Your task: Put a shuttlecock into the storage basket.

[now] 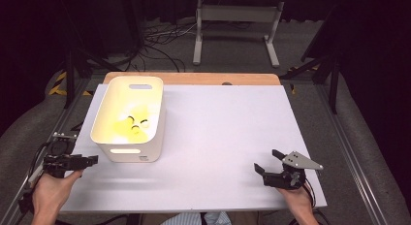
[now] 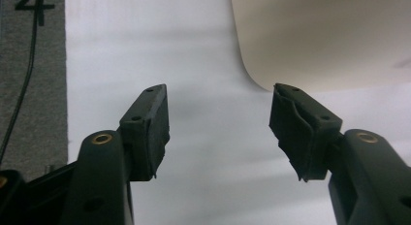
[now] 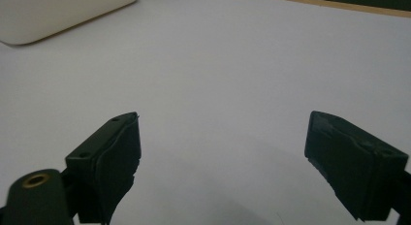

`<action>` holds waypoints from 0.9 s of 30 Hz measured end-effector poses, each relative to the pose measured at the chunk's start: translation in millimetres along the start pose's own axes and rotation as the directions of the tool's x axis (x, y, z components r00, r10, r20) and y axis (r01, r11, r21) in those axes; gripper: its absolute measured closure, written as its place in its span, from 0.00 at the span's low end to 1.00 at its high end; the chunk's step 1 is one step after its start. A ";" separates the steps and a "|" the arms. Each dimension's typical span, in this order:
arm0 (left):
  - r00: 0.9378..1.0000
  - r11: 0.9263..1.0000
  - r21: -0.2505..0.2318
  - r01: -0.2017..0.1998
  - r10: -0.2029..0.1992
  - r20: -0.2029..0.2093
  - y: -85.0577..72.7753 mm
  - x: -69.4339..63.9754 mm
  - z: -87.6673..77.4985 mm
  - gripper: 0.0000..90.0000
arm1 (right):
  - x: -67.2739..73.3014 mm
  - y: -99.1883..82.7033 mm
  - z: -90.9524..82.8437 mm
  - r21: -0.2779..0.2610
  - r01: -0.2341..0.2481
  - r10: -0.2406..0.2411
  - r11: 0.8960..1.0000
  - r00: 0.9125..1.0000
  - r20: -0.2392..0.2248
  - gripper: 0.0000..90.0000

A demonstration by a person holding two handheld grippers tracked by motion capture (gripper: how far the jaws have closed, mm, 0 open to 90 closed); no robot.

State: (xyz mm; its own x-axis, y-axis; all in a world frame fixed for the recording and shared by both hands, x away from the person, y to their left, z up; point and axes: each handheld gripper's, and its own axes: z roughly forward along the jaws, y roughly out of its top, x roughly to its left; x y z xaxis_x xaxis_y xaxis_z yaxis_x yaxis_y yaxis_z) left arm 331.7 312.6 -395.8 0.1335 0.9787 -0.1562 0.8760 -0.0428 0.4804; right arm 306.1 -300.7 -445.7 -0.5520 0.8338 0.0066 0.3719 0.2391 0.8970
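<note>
Counting stock, I found the yellow pieces [image 1: 130,125] already in the white bin [image 1: 112,153] on the counter [image 1: 223,137], both my left gripper [image 1: 92,160] and right gripper [image 1: 266,161] resting with fingers spread, empty, nothing left outside.

Two handheld grippers were made of black plastic. The left gripper [image 1: 72,162] had a boxy black body with a small metal fitting on top and a dark cable trailing off it. The right gripper [image 1: 269,160] carried a grey three-cornered plate dotted with small dark holes. Up close, each jaw ended in a worn, ragged black rubber pad, fixed with two small screws, and brass-coloured eyelets sat lower down. Both hands were bare.
</note>
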 end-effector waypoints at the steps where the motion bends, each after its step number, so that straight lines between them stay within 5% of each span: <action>1: 1.000 1.000 -0.002 -0.004 0.004 0.001 -1.3 -0.6 0.7 0.45 | 0.0 0.0 0.1 0.000 0.000 0.000 1.000 1.000 0.000 0.15; 27: 0.998 1.000 -0.022 -0.018 0.019 0.057 -19.7 -19.6 14.6 0.40 | 0.3 0.0 -0.7 -0.002 0.001 -0.001 1.000 1.000 0.001 0.15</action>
State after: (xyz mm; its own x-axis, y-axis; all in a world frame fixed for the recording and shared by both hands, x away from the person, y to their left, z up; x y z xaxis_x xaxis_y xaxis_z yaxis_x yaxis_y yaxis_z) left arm 318.5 291.3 -414.8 0.1765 0.9647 -0.1956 0.8630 -0.0561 0.5021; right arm 305.4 -300.8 -445.4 -0.5518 0.8339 0.0052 0.3699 0.2392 0.8978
